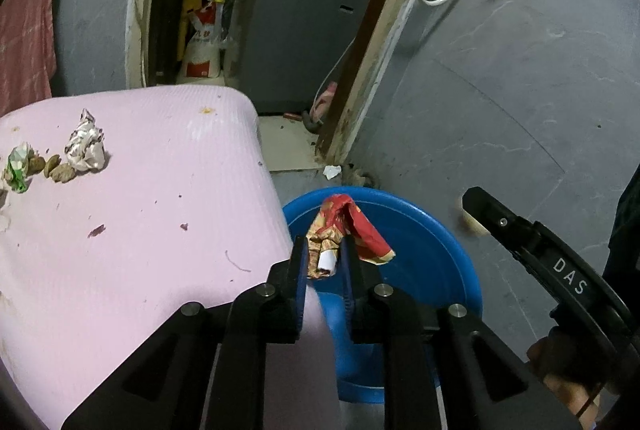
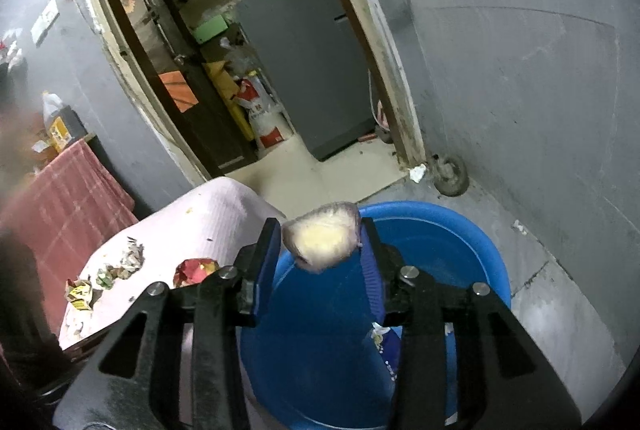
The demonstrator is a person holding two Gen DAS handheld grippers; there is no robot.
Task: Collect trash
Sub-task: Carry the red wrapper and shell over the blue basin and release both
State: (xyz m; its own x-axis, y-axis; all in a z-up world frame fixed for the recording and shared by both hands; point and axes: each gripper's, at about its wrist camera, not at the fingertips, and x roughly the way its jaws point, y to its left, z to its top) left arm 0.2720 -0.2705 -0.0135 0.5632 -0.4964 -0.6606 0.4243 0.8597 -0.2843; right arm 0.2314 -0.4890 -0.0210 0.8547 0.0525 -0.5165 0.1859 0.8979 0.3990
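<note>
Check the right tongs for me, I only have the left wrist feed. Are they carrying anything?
Observer: Yes. The right tongs carry a pale yellowish scrap that spans the gap between the fingers.
Operator: Anything in the basin already? My own tongs block the inside.
Observer: Yes. A blue-and-white packet lies inside the blue basin, low beside the right finger in the right wrist view.
Operator: Any trash on the mat that my frame cuts off?
Observer: A yellow wrapper lies on the pink mat, further along than the green scrap.
</note>
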